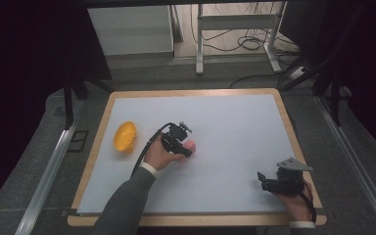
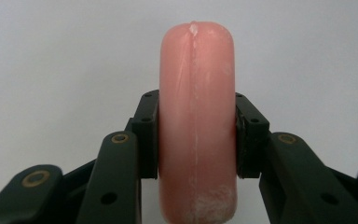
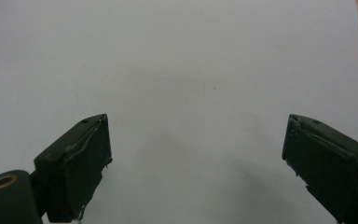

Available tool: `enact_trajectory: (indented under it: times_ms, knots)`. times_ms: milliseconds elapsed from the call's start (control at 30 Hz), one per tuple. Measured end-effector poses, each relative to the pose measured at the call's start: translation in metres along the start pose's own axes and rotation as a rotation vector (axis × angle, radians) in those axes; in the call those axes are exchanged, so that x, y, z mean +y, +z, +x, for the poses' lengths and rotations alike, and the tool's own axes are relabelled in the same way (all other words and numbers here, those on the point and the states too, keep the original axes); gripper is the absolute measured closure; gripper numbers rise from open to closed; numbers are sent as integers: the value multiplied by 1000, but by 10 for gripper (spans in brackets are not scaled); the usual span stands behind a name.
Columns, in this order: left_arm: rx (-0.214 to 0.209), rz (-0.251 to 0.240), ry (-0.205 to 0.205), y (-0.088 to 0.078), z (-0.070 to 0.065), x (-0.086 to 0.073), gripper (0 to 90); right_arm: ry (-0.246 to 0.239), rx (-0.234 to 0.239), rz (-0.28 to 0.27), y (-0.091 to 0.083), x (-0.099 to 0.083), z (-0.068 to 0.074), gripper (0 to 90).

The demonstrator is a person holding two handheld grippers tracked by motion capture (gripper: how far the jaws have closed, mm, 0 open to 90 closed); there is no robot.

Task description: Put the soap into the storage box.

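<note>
A: What's hard to make out?
B: In the high view the pink sausage (image 1: 191, 146) is mostly hidden behind the left gripper (image 1: 186, 148); only a pink tip shows at mid-frame. In the left gripper view the sausage (image 2: 197, 126) is cut off at the bottom edge. Upper corners of the high view go to black.

A: Surface, room?
B: Pale grey mat (image 1: 225, 127) on a wood-edged table (image 1: 96, 142). Yellow bowl (image 1: 125, 136) lies tipped on its side at the left of the mat, apart from the left hand (image 1: 160, 155). Behind the table, top of frame: white metal frame legs (image 1: 199, 44), loose cables (image 1: 247, 41) on the floor.

A: Hands?
B: Left forearm in a grey sleeve (image 1: 125, 200) comes up from bottom centre. Left jaws clamped on the sausage, pads pressing both its sides. Right hand (image 1: 296, 200) sits at lower right near the table edge, right gripper (image 1: 261, 179) pointing toward frame left. In the right gripper view its jaws stand wide apart over bare mat (image 3: 191, 70), gripping nothing.
</note>
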State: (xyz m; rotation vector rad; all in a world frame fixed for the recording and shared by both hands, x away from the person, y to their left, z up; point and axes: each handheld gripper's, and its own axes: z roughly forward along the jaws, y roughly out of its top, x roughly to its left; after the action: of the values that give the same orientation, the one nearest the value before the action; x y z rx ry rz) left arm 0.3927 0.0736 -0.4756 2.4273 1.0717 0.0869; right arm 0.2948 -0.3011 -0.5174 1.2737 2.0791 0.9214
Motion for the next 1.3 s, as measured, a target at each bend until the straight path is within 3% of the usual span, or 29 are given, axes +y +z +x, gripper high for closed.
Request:
enact_trajectory:
  times_ms: [667, 1300]
  knots:
    - [0, -42, -65, -18, 18, -13, 603, 7, -5, 5, 1, -1, 0, 75]
    - [14, -79, -98, -37, 33, -21, 603, 3, -5, 12, 2, -1, 1, 75]
